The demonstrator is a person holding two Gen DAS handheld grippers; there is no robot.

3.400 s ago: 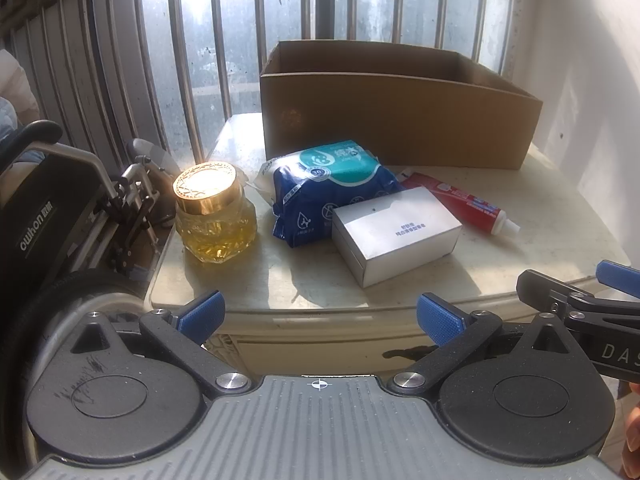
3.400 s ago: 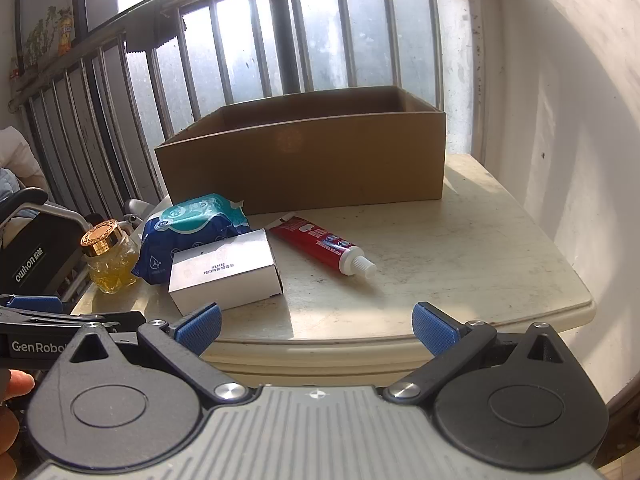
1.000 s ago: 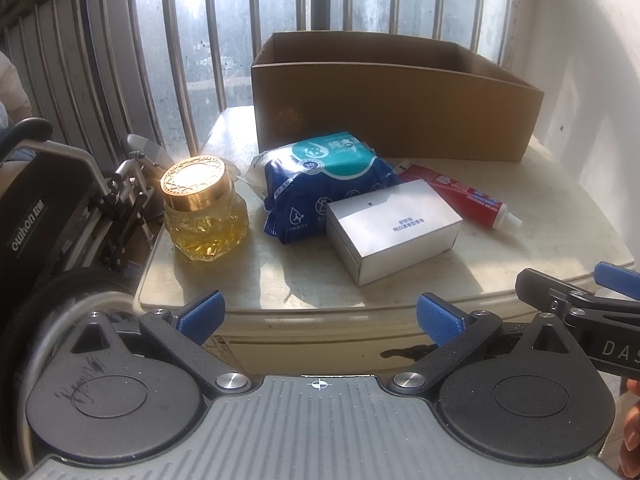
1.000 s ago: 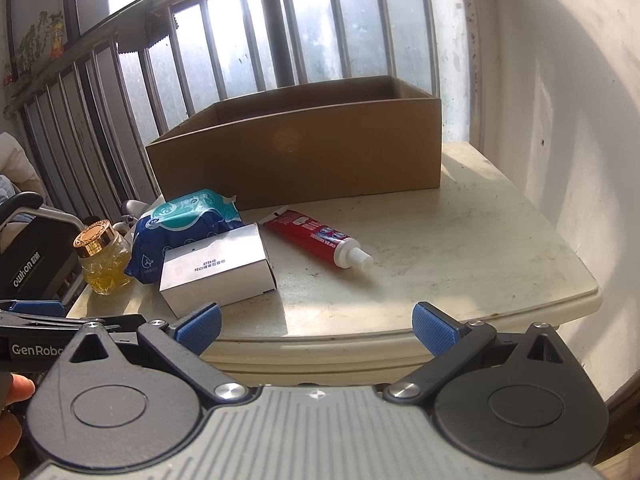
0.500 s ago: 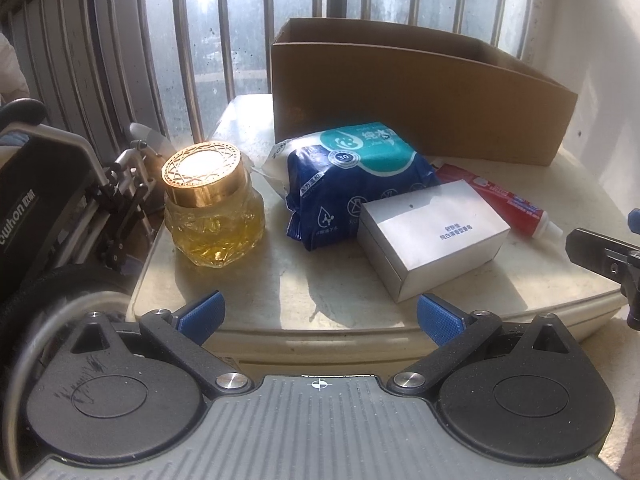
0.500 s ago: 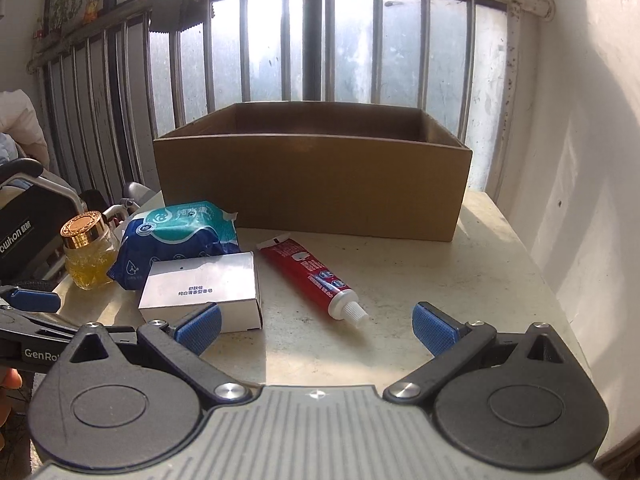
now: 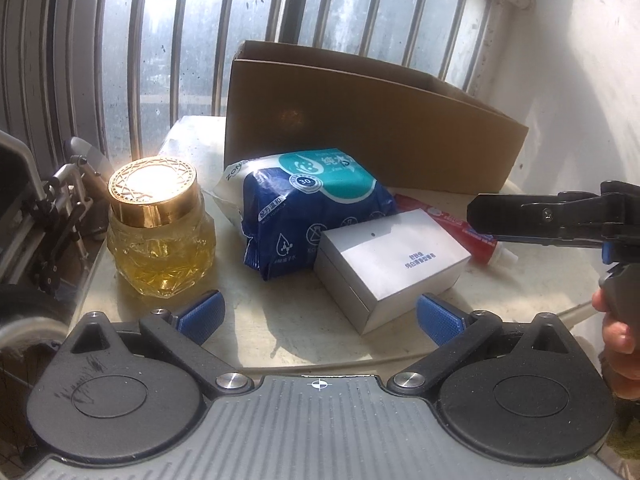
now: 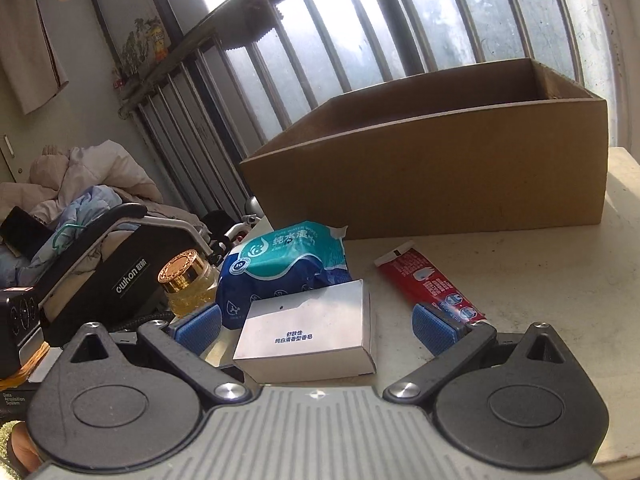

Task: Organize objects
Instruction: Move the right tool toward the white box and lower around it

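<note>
The right gripper [image 8: 316, 326] has been swung in low over the silver soap box [image 8: 308, 336] — pads spread wide, straddling it. The left gripper [image 7: 318, 316] is held apart, empty. Nothing is in the cardboard box [image 8: 440, 184] yet — a first grasp seems imminent.

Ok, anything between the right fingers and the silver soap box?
Nothing visible. The right gripper is open with the silver soap box lying between its fingers; the toothpaste tube lies just outside, to the right.
</note>
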